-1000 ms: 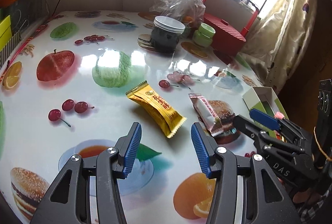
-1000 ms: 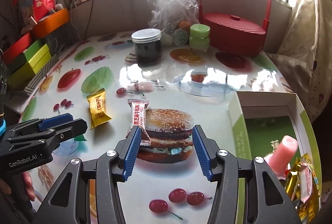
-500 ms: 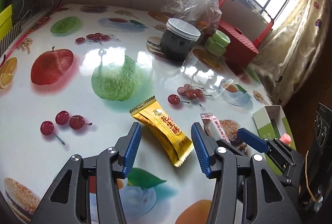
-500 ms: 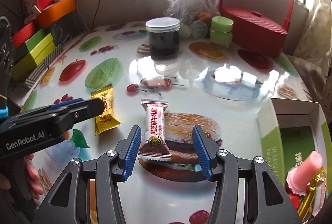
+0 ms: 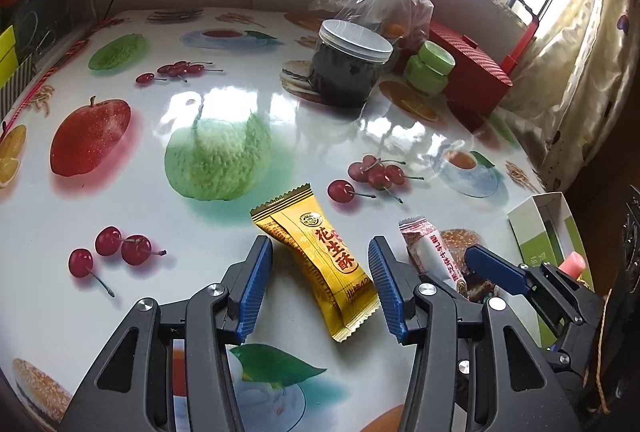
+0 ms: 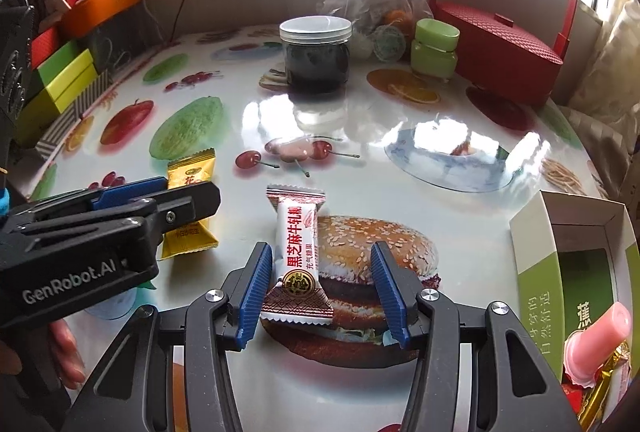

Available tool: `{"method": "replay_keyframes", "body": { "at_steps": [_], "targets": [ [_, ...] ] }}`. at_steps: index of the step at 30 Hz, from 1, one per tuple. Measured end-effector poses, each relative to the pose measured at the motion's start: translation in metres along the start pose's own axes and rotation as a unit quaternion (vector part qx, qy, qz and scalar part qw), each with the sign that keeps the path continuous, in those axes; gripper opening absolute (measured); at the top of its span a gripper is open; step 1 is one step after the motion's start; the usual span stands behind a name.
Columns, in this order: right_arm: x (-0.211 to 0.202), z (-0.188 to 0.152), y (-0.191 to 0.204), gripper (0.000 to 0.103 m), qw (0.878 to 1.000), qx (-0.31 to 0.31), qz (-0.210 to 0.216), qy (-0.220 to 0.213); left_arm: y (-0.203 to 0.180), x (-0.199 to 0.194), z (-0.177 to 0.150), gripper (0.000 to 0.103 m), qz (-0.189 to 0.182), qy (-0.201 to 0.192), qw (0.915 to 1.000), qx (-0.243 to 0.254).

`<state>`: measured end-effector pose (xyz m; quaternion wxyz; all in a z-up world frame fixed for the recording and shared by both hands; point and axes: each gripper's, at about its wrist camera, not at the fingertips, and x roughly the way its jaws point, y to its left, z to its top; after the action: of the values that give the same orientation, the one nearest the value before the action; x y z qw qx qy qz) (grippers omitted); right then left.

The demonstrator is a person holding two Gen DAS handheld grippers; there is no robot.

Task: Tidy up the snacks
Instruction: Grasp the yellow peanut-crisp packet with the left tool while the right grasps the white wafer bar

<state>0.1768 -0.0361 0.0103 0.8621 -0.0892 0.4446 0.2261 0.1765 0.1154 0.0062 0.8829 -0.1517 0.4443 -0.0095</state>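
From the left wrist, the left tongs (image 5: 320, 286) stand apart over the fruit-printed bench (image 5: 120, 207), their blue pads on either side of a yellow snack packet (image 5: 320, 260) that lies flat on it; the pads do not press it. Just to its right lies a white and red candy bar (image 5: 434, 256), with the right tongs (image 5: 492, 272) reaching in beside it. A dark jar (image 5: 346, 67) and a green box (image 5: 548, 232) sit farther off.

From the right wrist, the right tongs (image 6: 322, 286) also stand apart, straddling the near end of the candy bar (image 6: 298, 252), which rests on a printed burger. The left pad is just beside the wrapper; the right pad is clear of it. The left tongs (image 6: 160, 195) cover part of the yellow packet (image 6: 190, 175). The open green box (image 6: 532, 256) at the right holds a pink tube (image 6: 598, 336).
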Motion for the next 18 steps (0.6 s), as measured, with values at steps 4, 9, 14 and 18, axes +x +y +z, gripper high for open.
{"method": "replay_keyframes", "body": {
  "at_steps": [4, 9, 14, 18],
  "targets": [
    [0.0003, -0.0001, -0.0002, 0.051, 1.000, 0.002, -0.002, 0.000, -0.0024, 0.0010, -0.0003, 0.051, 0.013, -0.001, 0.9998, 0.015],
    [-0.0009, -0.0010, -0.0011, 0.048, 1.000, 0.003, -0.007, -0.001, -0.0029, 0.0010, -0.0007, 0.051, 0.015, -0.002, 0.9997, 0.018],
    [-0.0034, -0.0020, -0.0042, 0.037, 1.000, 0.010, -0.005, -0.003, -0.0011, 0.0009, -0.0005, 0.046, 0.011, -0.005, 0.9998, 0.016],
    [-0.0050, -0.0030, -0.0048, 0.028, 1.000, 0.012, -0.003, -0.004, -0.0037, -0.0004, -0.0011, 0.039, 0.009, -0.005, 0.9997, 0.023]
  ]
}}
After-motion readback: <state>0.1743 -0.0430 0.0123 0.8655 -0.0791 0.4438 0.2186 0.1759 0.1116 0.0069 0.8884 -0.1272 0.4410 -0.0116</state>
